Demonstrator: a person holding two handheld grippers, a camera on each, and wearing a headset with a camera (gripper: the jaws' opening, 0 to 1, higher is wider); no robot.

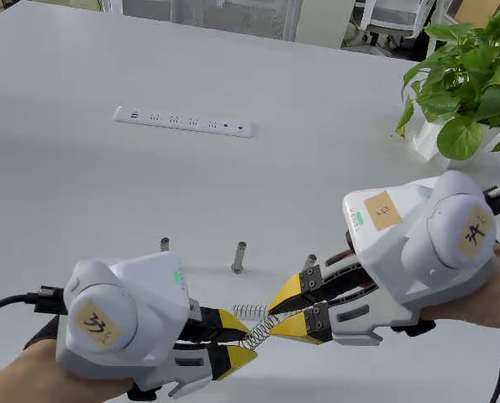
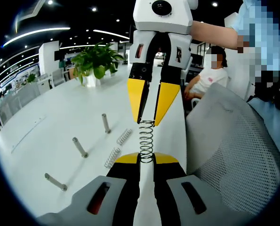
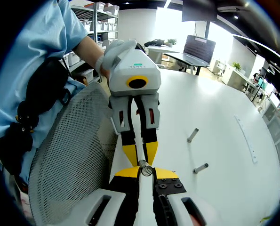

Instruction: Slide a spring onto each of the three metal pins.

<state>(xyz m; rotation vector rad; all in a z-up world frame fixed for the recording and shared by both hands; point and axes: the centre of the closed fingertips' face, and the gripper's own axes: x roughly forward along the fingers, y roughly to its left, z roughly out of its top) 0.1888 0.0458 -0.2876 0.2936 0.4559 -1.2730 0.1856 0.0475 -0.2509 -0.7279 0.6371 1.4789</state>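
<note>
A small coiled steel spring spans the gap between two grippers above the near edge of a white bench. The left gripper and right gripper each pinch one end, jaws narrow, so its long axis runs left to right. Three short grey metal pins stand just beyond, all bare, nearest the right gripper. The rightmost pin is partly hidden behind it. Two spare springs lie on the bench.

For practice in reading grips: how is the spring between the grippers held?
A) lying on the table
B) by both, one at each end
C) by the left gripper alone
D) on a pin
B: the left gripper and right gripper each pinch one end of the spring.
</note>
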